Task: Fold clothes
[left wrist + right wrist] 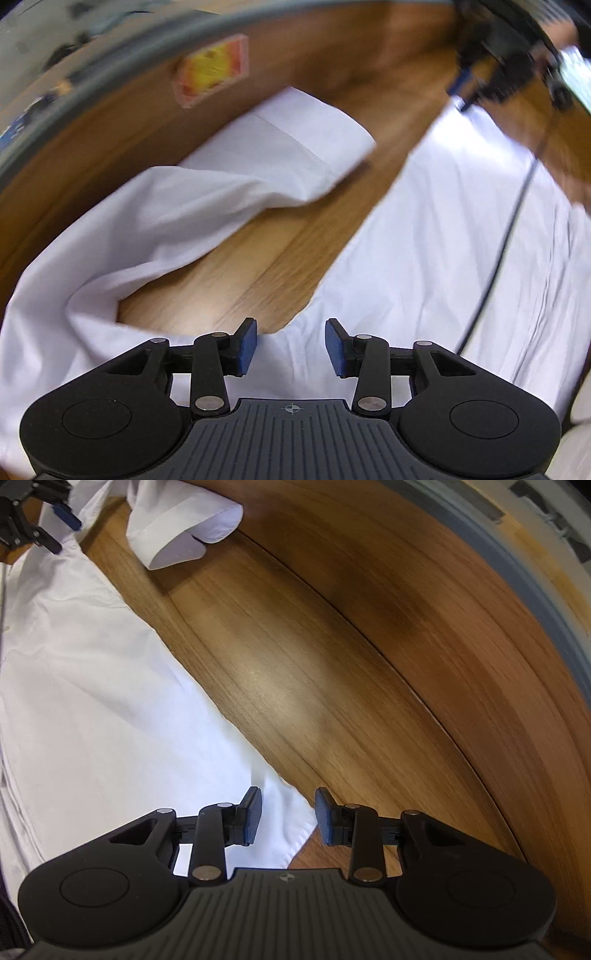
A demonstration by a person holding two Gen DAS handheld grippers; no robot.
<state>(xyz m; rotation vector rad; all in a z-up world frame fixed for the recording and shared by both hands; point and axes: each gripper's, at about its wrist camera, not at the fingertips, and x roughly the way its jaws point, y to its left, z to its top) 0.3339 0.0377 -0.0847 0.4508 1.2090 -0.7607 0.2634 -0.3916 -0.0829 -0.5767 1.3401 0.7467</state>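
White shirt: one, spread flat on my wooden table, sleeve bent beside the body | containers: I see none | left gripper: jaws apart, empty, over shirt | right gripper: jaws parted, gripping nothing, over shirt's corner | orange-yellow sticker: one

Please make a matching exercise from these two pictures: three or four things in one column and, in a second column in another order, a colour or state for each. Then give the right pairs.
Things:
1. shirt
2. table
3. sticker
4. left gripper

Colour or state:
A. brown wood grain
B. yellow centre with an orange-pink border
C. jaws apart, nothing between the blue pads
D. white, spread out flat, one sleeve lying out to the side

Pairs: 1-D, 2-A, 3-B, 4-C
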